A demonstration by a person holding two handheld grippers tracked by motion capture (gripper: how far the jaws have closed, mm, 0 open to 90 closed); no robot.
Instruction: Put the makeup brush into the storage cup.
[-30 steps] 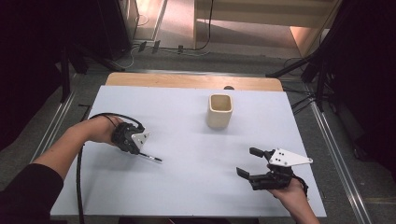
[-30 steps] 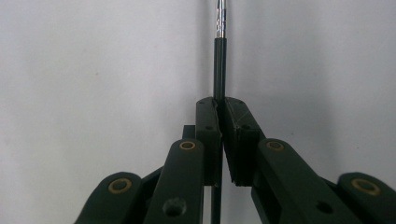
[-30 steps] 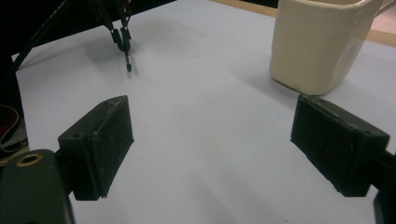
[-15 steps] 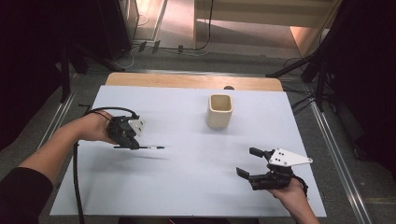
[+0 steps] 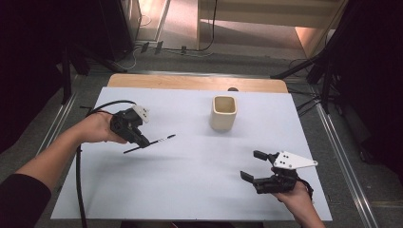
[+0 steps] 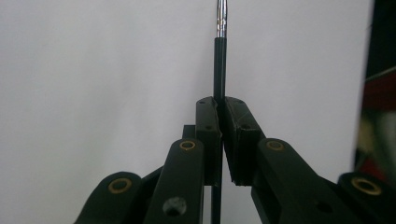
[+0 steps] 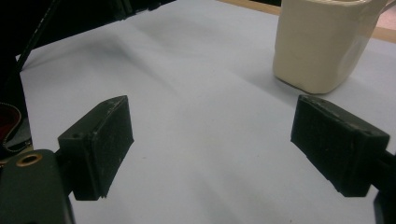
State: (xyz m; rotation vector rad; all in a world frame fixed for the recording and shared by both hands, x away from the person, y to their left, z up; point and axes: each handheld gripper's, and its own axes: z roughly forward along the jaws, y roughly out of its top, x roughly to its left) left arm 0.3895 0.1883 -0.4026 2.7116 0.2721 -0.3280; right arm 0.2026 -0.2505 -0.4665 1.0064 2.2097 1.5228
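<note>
The left gripper (image 5: pixel 140 141) is hovering over the left part of the tabletop (image 5: pixel 190 180), its jaws pinched tight on a thin black pen (image 5: pixel 159 141). The pen is sticking out past the jaws, its long axis pointing toward the right edge and slightly toward the far edge, where the cream cup (image 5: pixel 224 113) is standing a little right of the middle of the far edge. So the cup is lying ahead of the pen's free end and well apart from it, with bare tabletop between. I'd guess the pen is meant for the cup, and that would call for tipping it upright over the opening.

The right gripper (image 5: pixel 256 166) is sitting near the near right corner with its jaws spread wide and nothing between them; it is about as far from the cup as the left one.

In the left gripper view the pen (image 6: pixel 219 70) is running off the top edge, so its tip is cut off. The inside of the cup is too shadowed to judge.
</note>
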